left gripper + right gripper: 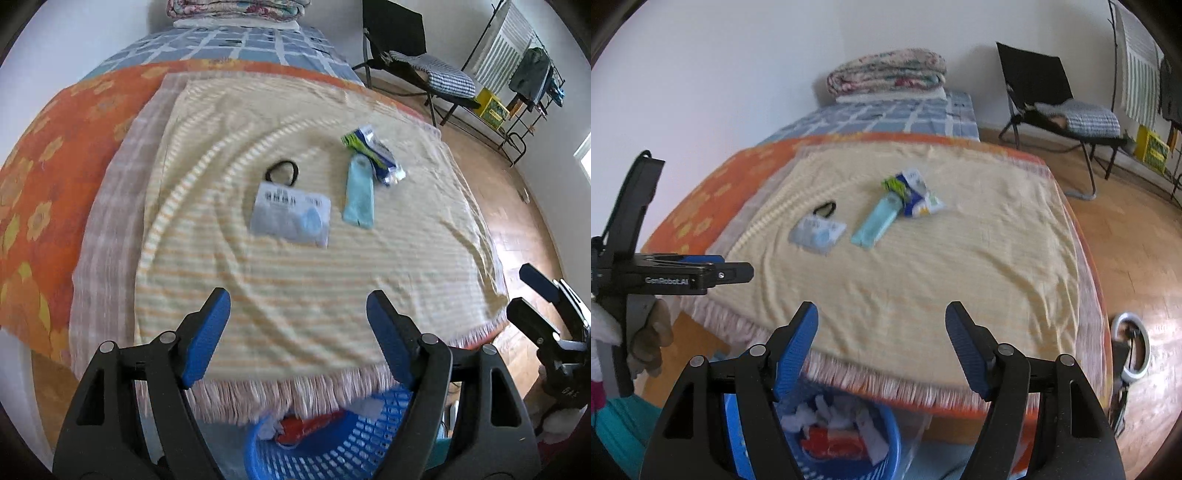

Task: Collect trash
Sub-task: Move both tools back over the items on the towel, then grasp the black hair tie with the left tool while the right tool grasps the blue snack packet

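Several pieces of trash lie on the yellow striped towel (295, 280) spread over the bed. They are a clear labelled packet (290, 214) (817, 232), a light blue sachet (358, 195) (875, 221) and a crumpled green, blue and white wrapper (373, 155) (912, 192). A black hair tie (282, 171) (824, 208) lies just behind the packet. A blue mesh basket (343, 443) (890, 435) with wrappers inside stands on the floor at the bed's near edge, below both grippers. My left gripper (297, 314) (738, 271) is open and holds nothing. My right gripper (882, 325) (519, 290) is likewise open and holds nothing.
An orange floral blanket (44, 206) covers the bed's left side, and a folded quilt (886, 74) sits at the head. A black folding chair (1056, 103) and a clothes rack (524, 74) stand on the wooden floor to the right. A ring light (1130, 347) lies by the bed corner.
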Tool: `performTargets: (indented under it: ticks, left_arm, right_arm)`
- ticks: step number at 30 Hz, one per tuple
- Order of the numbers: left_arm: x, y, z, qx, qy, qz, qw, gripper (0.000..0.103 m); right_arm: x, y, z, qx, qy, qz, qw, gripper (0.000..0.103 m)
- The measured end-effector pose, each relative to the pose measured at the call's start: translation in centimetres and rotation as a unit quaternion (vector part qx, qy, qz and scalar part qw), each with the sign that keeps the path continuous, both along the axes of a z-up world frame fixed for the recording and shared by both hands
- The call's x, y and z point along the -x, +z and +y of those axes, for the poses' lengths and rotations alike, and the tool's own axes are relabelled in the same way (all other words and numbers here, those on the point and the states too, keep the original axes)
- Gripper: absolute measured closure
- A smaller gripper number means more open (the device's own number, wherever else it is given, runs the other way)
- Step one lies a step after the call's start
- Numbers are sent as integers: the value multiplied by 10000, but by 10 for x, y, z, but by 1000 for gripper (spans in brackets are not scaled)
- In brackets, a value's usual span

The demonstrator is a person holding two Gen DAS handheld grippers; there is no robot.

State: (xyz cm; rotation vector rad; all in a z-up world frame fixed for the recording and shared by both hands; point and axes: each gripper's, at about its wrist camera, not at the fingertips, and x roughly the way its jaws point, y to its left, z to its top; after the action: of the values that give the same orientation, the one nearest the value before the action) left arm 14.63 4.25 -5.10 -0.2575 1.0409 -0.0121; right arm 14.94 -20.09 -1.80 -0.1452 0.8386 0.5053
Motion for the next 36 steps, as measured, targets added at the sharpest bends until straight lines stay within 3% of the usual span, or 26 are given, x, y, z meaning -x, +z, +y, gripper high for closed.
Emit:
performTargets:
  ticks: [2, 6, 15, 25, 32, 36]
  left_arm:
    - [-10, 0, 1, 17, -23, -39, 10000, 24]
    - [-36, -4, 3, 13, -23, -52, 10000, 24]
    - [-89, -23, 6, -213, -145, -103, 9996, 25]
    - [-130, -55, 10, -406, -265, 108, 9988, 44]
    - [-144, -67, 6, -563, -373, 133, 9976, 53]
    - [-150, -66, 7, -586, -357, 96, 9976, 65]
  right_arm:
    - [-16, 1, 3, -56, 15, 45, 10000, 22]
    - [-51, -1, 7, -236, 40, 331, 9992, 22]
    - [-131, -25, 17, 101, 101, 673, 9976, 22]
    - [-186, -55, 31, -115, 34, 1077, 9941, 23]
    - [-204, -72, 51, 203, 129, 995, 9947, 23]
    - [-211, -83, 58, 313, 194, 1012, 9942, 23]
